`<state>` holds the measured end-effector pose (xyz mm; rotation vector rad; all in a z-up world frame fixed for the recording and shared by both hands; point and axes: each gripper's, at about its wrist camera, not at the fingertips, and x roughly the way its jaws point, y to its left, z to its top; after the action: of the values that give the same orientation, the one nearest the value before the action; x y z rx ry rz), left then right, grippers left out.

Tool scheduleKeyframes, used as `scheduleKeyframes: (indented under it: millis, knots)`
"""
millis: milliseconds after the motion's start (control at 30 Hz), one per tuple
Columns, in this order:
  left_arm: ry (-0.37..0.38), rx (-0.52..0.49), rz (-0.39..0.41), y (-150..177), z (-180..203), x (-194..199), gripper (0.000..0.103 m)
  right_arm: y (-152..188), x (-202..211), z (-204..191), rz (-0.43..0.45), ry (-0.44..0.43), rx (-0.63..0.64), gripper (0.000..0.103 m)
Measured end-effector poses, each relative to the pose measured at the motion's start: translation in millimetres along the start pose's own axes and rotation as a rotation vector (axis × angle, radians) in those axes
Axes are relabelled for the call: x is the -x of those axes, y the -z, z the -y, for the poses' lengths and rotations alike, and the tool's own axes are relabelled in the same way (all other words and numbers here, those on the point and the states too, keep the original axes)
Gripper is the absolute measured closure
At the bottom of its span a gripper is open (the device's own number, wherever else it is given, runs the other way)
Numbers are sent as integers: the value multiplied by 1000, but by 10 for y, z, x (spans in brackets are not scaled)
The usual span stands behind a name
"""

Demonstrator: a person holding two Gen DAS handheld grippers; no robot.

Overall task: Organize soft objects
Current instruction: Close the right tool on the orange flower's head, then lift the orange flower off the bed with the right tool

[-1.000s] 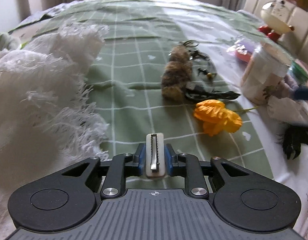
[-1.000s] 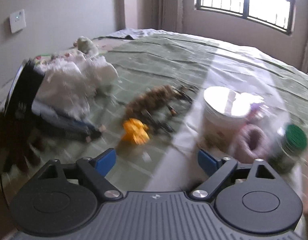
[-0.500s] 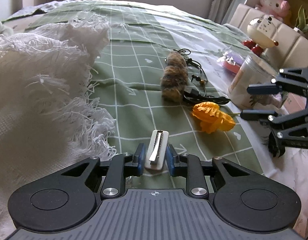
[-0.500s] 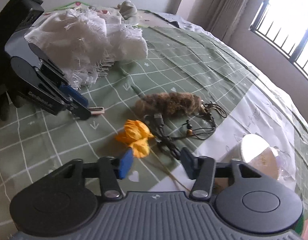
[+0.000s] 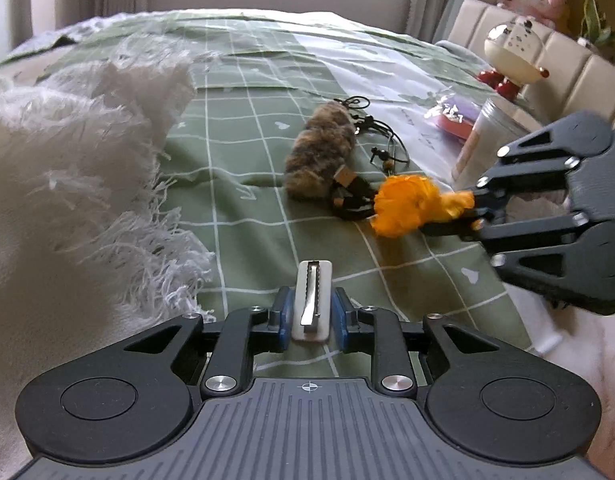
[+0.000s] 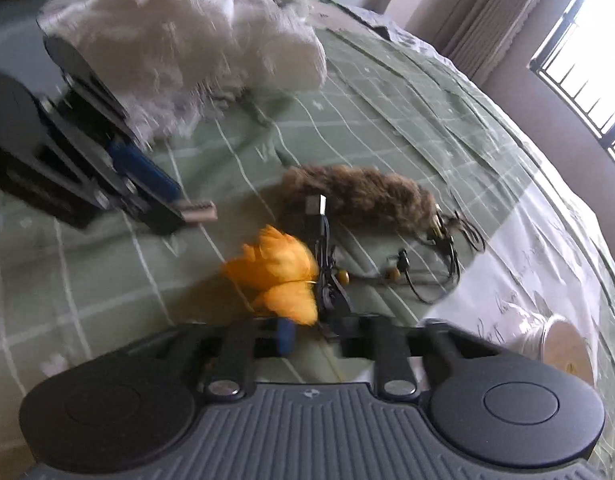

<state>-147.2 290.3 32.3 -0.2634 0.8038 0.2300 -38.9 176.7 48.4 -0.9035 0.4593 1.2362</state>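
Orange flower (image 5: 407, 204) now sits pinched in the right gripper (image 5: 465, 210), while the left gripper (image 5: 311, 312) keeps clamping the hair clip (image 5: 311, 300).

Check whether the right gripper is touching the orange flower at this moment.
Touching. The left wrist view shows the right gripper closed on the orange flower, petals pinched between its fingertips.

Green grid-patterned bedspread (image 5: 247, 208); beige padded headboard (image 5: 563, 60); barred window (image 6: 583, 52) admits daylight; pale curtains (image 6: 479, 12).
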Motion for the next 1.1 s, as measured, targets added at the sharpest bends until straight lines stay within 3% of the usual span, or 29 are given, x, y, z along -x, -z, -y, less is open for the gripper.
scheduleKeyframes:
  millis: [233,667,833,867,933,967,1000,1100]
  knots:
    - [-64,-53,29,-28,173,-81,80,-37,338,47,-1,-19,-93,100]
    - [-30,-114,35,6,409,316,80,64,762,135,10,-45,-223,100]
    - [-45,-116,35,-53,456,414,80,60,932,129,33,-6,-184,100]
    - [-48,-106,32,-52,451,418,80,88,939,117,33,-3,-172,97]
    - [-42,-86,32,-38,423,427,80,158,916,90,24,-16,-151,79]
    - [-36,-76,32,-29,403,425,80,203,899,71,25,-27,-141,59]
    - [-31,-64,30,-11,380,416,80,250,877,46,29,-36,-127,47]
    - [-13,-5,6,54,291,330,80,331,726,-40,7,-70,-78,46]
